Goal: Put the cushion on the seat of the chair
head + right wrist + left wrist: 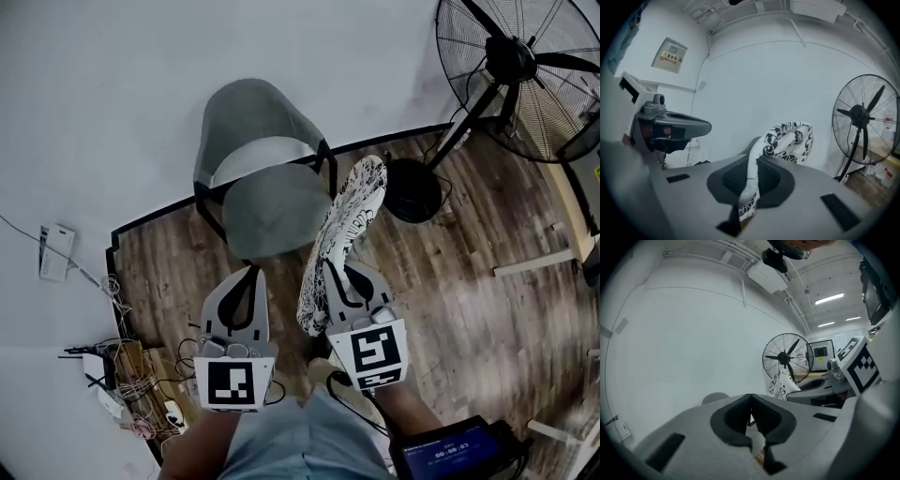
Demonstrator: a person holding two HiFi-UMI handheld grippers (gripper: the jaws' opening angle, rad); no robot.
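Note:
A grey chair [253, 131] stands against the white wall, and its padded seat [277, 214] is bare. My right gripper [349, 272] is shut on one edge of a black-and-white patterned cushion [345, 225]. The cushion stands on edge in the air just right of the seat's front corner. In the right gripper view its fabric [787, 138] is pinched between the pads and curls up past them. My left gripper [246, 274] hovers before the seat's front edge, shut with nothing in it. Its jaws meet in the left gripper view [751, 398], where the cushion [780, 385] shows to the right.
A large black pedestal fan [520, 66] stands at the right, its round base [412, 190] close beside the chair. Tangled cables and power strips [122, 375] lie on the wooden floor at the left. A screen device [455, 452] sits at the bottom right.

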